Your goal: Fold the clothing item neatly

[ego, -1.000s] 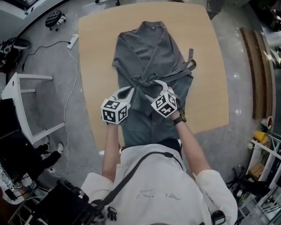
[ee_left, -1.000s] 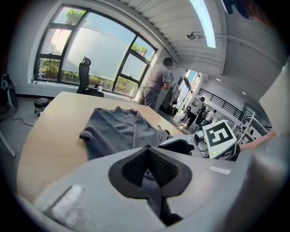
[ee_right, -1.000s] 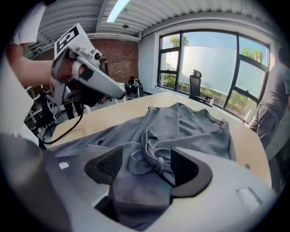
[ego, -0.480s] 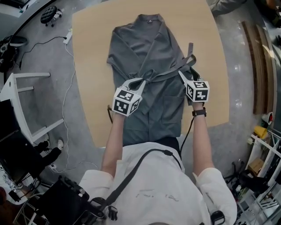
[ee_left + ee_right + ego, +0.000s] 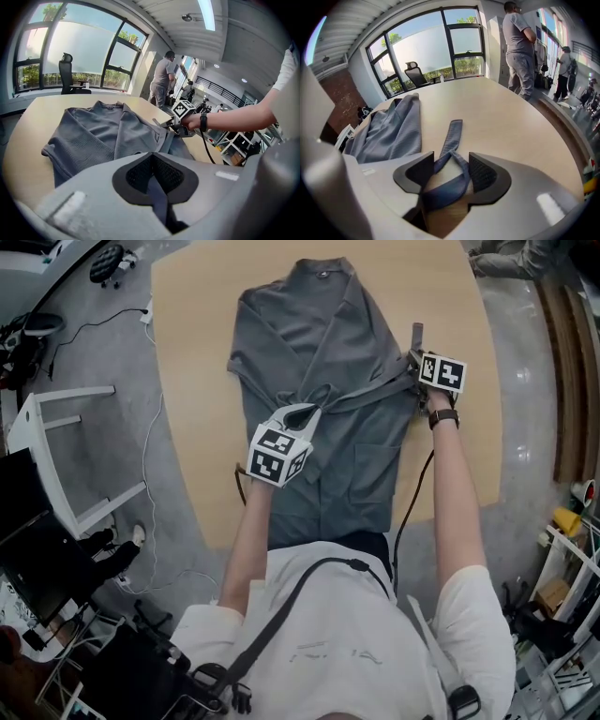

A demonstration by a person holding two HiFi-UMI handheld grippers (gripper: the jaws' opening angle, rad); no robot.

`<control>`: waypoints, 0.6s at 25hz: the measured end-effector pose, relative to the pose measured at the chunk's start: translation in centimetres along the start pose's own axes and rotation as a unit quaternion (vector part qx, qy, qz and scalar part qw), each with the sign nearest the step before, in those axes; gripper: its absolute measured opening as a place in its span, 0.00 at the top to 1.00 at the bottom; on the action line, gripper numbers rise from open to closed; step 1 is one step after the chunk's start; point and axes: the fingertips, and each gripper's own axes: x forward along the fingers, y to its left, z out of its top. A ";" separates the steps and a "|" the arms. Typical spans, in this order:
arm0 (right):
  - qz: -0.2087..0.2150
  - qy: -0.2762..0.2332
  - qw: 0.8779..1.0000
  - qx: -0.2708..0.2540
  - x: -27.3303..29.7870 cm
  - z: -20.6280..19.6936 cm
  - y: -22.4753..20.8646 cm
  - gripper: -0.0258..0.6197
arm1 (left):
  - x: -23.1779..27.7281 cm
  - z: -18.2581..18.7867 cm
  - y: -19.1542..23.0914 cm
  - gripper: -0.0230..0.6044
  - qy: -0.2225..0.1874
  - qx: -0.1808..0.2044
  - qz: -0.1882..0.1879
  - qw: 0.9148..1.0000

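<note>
The left gripper (image 5: 153,161) was pinched tight on the belt (image 5: 157,201). The right gripper (image 5: 451,172), jaws just closing, straddled the belt's far end without pressing it. The robe (image 5: 319,343) lay spread on the table (image 5: 192,352). It looked light and limp, so hems and corners seemed the best places to grip.

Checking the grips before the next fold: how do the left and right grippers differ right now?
The left gripper has its jaws shut on a strip of the belt. The right gripper has its jaws apart; they have just been closing, with a loop of the belt between them. The left gripper is over the middle of the robe, the right gripper at the robe's side edge, above bare table. Both work the same belt.
</note>
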 end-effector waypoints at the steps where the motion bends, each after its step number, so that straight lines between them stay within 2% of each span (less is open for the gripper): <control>1: -0.012 0.000 1.000 -0.007 0.1 -0.1 0.0 0.61 | 0.0 -0.2 0.1 0.95 0.002 -0.001 0.001 1.000; 3: -0.037 -0.009 0.999 -0.029 0.2 -0.3 0.2 0.66 | 0.1 -0.4 0.5 0.95 0.006 -0.004 0.005 1.000; 4: -0.046 -0.016 0.998 -0.038 0.3 -0.3 0.3 0.73 | 0.1 -0.5 0.6 0.95 0.007 -0.006 0.007 1.000; 5: -0.053 -0.022 0.997 -0.044 0.3 -0.4 0.4 0.88 | 0.1 -0.5 0.8 0.95 0.007 -0.008 0.009 1.000; 7: -0.052 -0.032 0.997 -0.047 0.1 -0.3 0.6 0.91 | -0.1 -0.4 0.9 0.95 0.004 -0.010 0.011 1.000; 11: 0.000 -0.106 0.994 -0.031 -3.2 2.4 2.8 0.92 | -1.5 -0.1 1.4 0.95 -0.009 -0.014 0.019 1.000; 13: 0.029 -0.156 0.987 -0.033 -7.0 3.8 5.2 0.92 | -2.6 -0.3 1.9 0.95 -0.019 -0.021 0.026 0.999; 15: 0.082 -0.200 0.975 -0.053 -11.3 4.4 9.2 0.92 | -3.9 -0.4 2.4 0.95 -0.030 -0.030 0.032 0.999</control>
